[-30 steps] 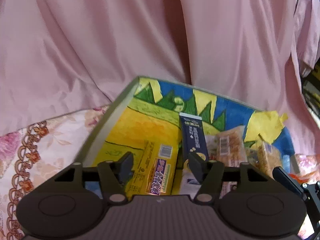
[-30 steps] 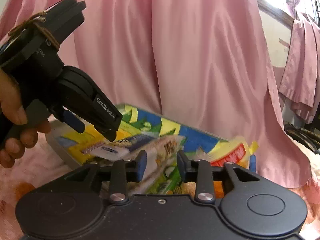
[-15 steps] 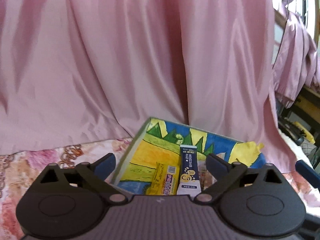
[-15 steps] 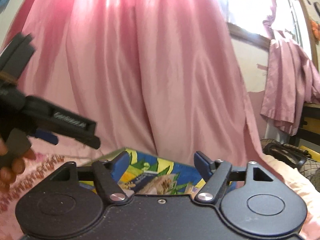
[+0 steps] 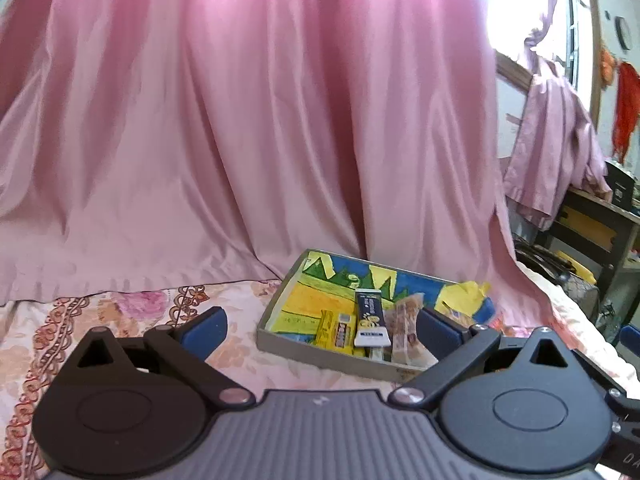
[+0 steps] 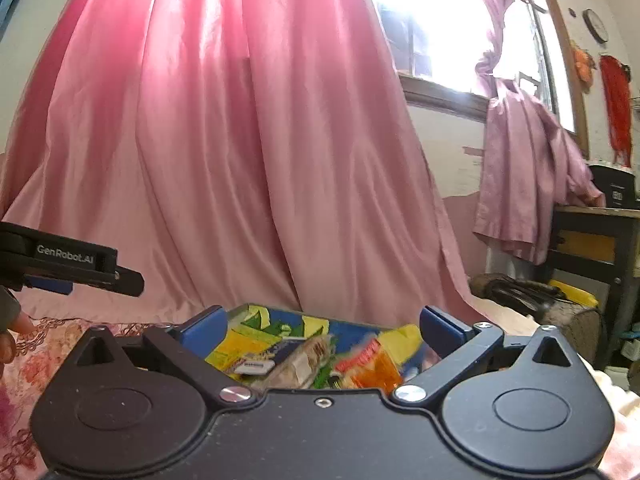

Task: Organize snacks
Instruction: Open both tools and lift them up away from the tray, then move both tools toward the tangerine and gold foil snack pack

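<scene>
Tray (image 5: 320,354) of snacks lies ahead of left gripper (image 5: 322,326), apart.

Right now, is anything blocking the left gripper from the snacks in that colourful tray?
Nothing visible does. The left gripper is open and empty, with only bare floral cloth between it and the tray, where the dark blue packet lies uncovered.
</scene>
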`<action>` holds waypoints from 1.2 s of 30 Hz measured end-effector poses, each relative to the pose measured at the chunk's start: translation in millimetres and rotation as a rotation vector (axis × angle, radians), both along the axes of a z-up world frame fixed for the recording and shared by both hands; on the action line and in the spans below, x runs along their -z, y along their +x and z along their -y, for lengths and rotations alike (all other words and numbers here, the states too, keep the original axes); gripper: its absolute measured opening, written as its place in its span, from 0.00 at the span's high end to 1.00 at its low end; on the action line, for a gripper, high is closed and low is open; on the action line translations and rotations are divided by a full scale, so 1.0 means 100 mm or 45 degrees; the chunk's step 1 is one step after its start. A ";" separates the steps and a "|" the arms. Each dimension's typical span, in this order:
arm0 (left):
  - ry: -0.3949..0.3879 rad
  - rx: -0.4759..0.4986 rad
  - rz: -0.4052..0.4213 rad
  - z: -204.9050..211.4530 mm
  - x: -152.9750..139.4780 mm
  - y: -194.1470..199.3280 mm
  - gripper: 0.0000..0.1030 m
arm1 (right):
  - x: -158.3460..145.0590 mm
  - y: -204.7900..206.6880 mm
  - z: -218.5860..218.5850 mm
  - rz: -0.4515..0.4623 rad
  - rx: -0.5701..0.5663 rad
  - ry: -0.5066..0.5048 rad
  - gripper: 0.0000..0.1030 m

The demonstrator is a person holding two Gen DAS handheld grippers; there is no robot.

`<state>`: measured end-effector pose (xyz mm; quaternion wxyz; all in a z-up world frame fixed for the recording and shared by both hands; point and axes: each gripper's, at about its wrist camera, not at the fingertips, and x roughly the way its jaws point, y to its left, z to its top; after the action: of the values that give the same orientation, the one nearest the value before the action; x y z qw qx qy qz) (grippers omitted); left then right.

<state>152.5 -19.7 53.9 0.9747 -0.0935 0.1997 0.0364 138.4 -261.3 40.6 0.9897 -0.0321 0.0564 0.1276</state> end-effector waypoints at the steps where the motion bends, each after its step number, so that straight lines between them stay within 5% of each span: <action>1: 0.007 0.012 0.008 0.00 0.00 -0.07 0.00 | 0.00 -0.09 0.02 -0.002 0.008 0.006 0.01; 21: 0.126 0.142 -0.106 -0.12 0.43 -1.04 0.00 | 0.22 -1.05 -0.02 -0.174 0.111 -0.038 0.01; 36: 0.191 0.143 -0.206 -0.15 0.63 -1.19 0.00 | 0.55 -0.99 -0.18 -0.430 0.090 -0.078 0.01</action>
<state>33.2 -5.0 -8.8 0.9602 -0.0057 0.2793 0.0041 39.2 -243.7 -14.8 0.9686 -0.0385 0.2269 0.0944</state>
